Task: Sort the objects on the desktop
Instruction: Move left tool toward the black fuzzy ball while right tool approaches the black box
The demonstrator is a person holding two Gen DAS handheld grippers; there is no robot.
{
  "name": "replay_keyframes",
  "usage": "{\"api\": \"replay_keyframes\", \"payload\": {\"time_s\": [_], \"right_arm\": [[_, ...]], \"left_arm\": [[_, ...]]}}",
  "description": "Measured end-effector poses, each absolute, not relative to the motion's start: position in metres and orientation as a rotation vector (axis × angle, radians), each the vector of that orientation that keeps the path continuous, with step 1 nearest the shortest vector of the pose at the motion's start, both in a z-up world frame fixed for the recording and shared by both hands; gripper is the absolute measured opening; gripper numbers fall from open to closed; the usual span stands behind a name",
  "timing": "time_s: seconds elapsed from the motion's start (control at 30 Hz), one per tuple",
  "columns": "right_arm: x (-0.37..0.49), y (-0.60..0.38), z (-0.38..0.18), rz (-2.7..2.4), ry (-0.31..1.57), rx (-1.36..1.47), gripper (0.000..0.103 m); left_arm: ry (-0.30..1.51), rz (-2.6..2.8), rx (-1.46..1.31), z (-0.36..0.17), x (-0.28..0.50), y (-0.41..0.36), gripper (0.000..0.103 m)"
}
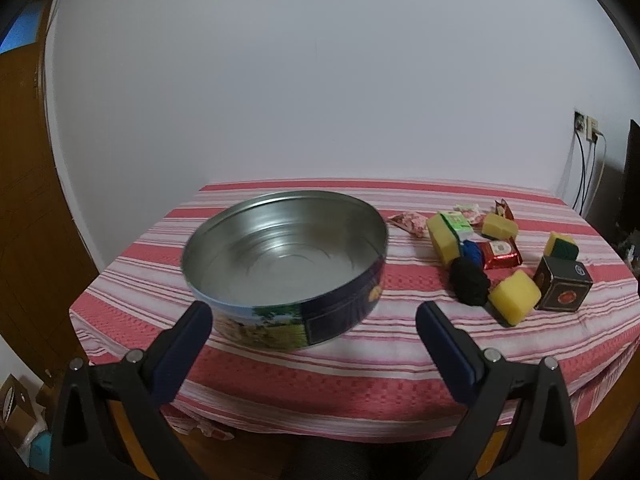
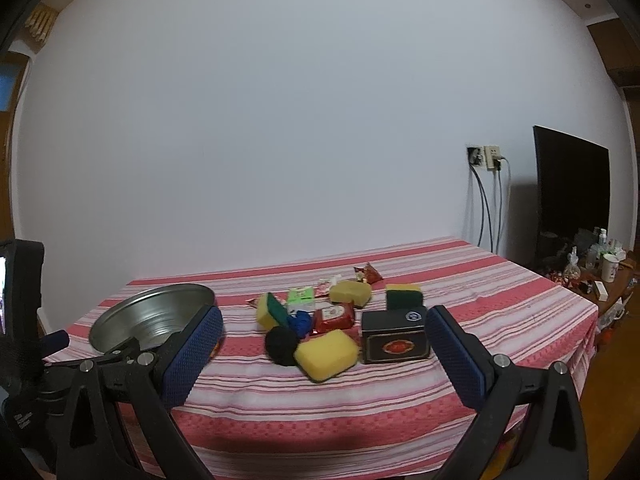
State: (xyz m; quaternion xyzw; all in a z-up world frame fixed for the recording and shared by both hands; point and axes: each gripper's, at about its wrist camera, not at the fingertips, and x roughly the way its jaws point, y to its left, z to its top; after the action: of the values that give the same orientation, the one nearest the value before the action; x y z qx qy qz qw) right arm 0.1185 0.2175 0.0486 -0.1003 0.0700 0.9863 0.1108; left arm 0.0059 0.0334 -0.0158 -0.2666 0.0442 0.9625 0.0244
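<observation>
Desk (image 1: 360, 364) under a red-and-white striped cloth, set against a plain white wall.

Left: round metal tin (image 1: 286, 262), open top, nothing inside, printed band around its outer wall. It sits on the left half of the desk, well apart from the clutter.

Left hand-held gripper (image 1: 314, 314): jaws spread wide, nothing between the pads, tips at the near side of the tin without touching it.

Right of the tin, a loose cluster: black yarn ball (image 1: 470, 286) at the near left, blue yarn (image 1: 474, 252) just behind it, yellow sponge (image 1: 514, 296) touching the black ball on its right. Further back, a yellow-and-green sponge (image 1: 442, 236) on edge, a green-and-white packet (image 1: 456, 222), a red foil packet (image 1: 500, 254), another yellow sponge (image 1: 498, 226), small snack wrappers (image 1: 408, 222). Far right: dark cube box (image 1: 562, 290), with a green-topped sponge (image 1: 562, 246) behind it.

Right hand-held gripper (image 2: 324, 328): jaws fully apart, empty, held on the near side of the cluster, short of it.
</observation>
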Motion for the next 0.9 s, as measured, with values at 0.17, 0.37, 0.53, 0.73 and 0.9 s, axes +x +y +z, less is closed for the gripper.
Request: {"api": "replay_keyframes", "payload": {"time_s": [0.17, 0.37, 0.53, 0.73, 0.9], "right_arm": [[0.116, 0.238, 0.042, 2.846, 0.194, -0.308, 0.102], [0.12, 0.272, 0.035, 2.75, 0.158, -0.291, 0.102], [0.111, 0.301, 0.021, 2.672, 0.17, -0.332, 0.102], [0.097, 0.319, 0.003, 2.644, 0.207, -0.407, 0.1], [0.086, 0.329, -0.006, 2.628, 0.227, -0.444, 0.088]], "left_arm": [[0.164, 2.942, -0.81, -0.018, 0.001, 0.055, 0.103], [0.265, 2.881, -0.776, -0.029, -0.006, 0.09, 0.103], [0.36, 2.797, -0.828, -0.046, -0.023, 0.121, 0.103], [0.346, 2.694, -0.951, -0.062, -0.052, 0.149, 0.096], [0.361, 2.65, -1.01, -0.069, -0.076, 0.171, 0.096]]}}
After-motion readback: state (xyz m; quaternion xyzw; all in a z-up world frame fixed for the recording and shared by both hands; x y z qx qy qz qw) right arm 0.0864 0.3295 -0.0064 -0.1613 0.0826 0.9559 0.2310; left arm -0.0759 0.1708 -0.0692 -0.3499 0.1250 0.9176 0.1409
